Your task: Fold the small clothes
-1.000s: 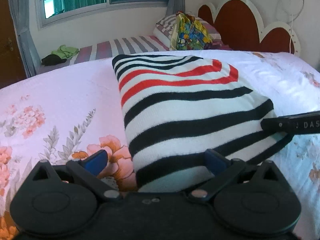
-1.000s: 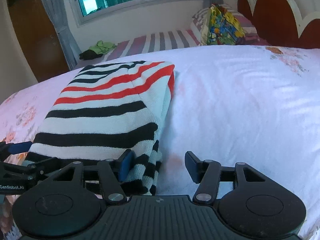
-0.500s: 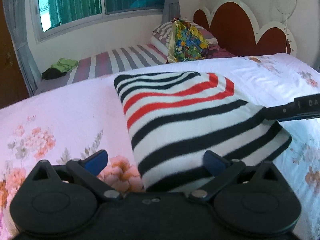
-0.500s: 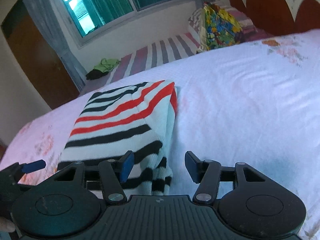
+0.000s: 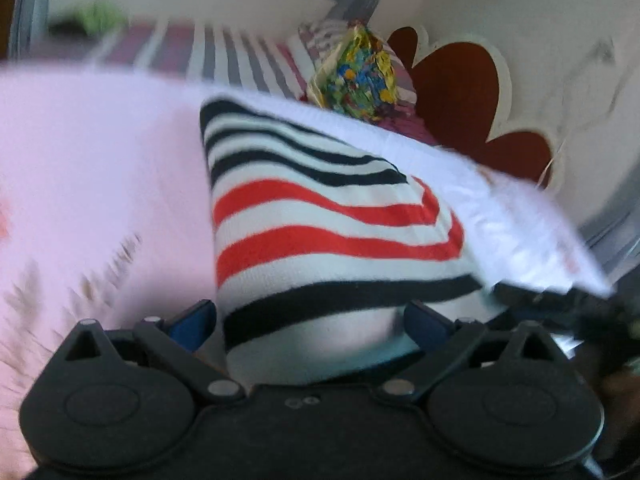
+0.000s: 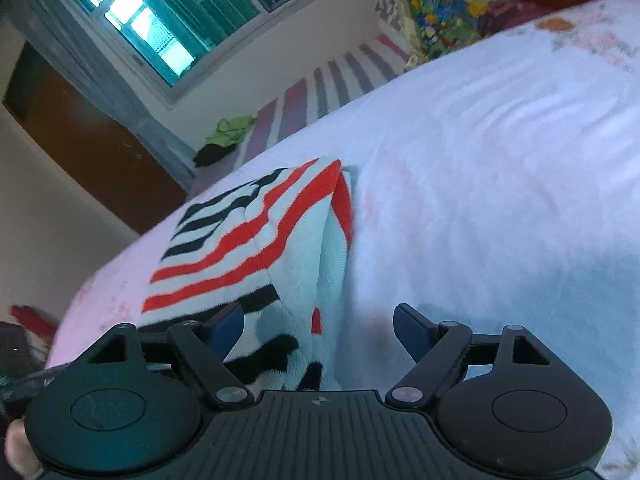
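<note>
my right gripper [image 6: 318, 330] has just been opening: jaws spread wide, near corner of the striped top [image 6: 256, 248] sits between them, but the pads aren't pressing it. left pad lies over the cloth edge, right pad over bare bedsheet [image 6: 500, 168] beside the top. my left gripper [image 5: 308, 322] is also spread, near edge of the top between the fingers with a gap on both sides, so nothing pinched. that view is motion-blurred, so fine contact is hard to read.

the top lies on the bedsheet as a compact folded rectangle: black stripes at both ends, red stripes in between. layers are stacked at its right edge, and the near corner looks a bit loose and bunched.

progress, my read: the folds on this piece look done and i'm letting go. what's left is backing both grippers off, maybe flattening that near corner. a green and dark bundle [image 6: 224, 138] lies well beyond the top on the striped bed [image 6: 336, 80] by the window; can't tell if it's next.

vs the earlier frames: right jaws were narrower around the same corner. both views have rolled and tilted. the top keeps its shape and spot.
</note>
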`<state>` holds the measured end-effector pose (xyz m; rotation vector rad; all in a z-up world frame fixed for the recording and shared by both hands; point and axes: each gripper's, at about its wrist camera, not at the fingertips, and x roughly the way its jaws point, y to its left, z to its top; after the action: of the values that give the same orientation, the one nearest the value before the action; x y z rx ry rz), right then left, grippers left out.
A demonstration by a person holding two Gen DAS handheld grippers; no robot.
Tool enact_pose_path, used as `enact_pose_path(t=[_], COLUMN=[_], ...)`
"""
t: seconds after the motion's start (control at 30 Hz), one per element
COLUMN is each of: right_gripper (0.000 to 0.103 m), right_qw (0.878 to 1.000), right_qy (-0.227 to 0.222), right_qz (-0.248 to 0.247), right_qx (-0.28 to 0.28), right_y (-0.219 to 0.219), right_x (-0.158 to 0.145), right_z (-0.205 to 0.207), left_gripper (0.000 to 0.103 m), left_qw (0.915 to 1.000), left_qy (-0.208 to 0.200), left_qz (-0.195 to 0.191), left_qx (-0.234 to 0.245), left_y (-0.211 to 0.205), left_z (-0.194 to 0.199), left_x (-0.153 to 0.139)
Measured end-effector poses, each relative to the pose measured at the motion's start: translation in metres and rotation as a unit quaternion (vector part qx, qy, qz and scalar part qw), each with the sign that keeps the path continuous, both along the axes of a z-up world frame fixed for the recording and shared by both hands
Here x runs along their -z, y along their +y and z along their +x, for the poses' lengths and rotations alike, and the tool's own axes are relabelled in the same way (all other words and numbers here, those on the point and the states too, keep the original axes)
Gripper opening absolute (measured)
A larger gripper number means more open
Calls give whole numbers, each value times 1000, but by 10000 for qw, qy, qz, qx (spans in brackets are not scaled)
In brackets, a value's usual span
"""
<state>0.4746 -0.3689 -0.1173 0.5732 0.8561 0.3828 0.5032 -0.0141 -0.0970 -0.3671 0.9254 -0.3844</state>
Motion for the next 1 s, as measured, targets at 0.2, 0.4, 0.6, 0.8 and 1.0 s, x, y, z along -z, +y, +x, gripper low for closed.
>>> enact_pose_path(t=[0.2,0.4,0.6,0.8,1.0], right_gripper=[81,81,81,81,81], right_qw=[9994,9988,9974,9956,9916], right_qy=[194,190,233,375,534], right_qz=[191,197,89,357,1004], right_qx=[-234,-414,-678,-782,-608], right_y=[-4,-2,21,13,-5], right_x=[10,9,7,8,20], right_z=[14,21,29,32,35], left_gripper=[97,97,97,97,96], left_qw=[9991,9988,9983,9970,9969], left_qy=[226,140,166,237,254], left_qz=[-278,-174,-160,-176,-359], left_qx=[212,433,535,715,660], left_y=[5,1,1,6,8], left_z=[13,18,20,18,17], left_x=[12,13,13,12,15])
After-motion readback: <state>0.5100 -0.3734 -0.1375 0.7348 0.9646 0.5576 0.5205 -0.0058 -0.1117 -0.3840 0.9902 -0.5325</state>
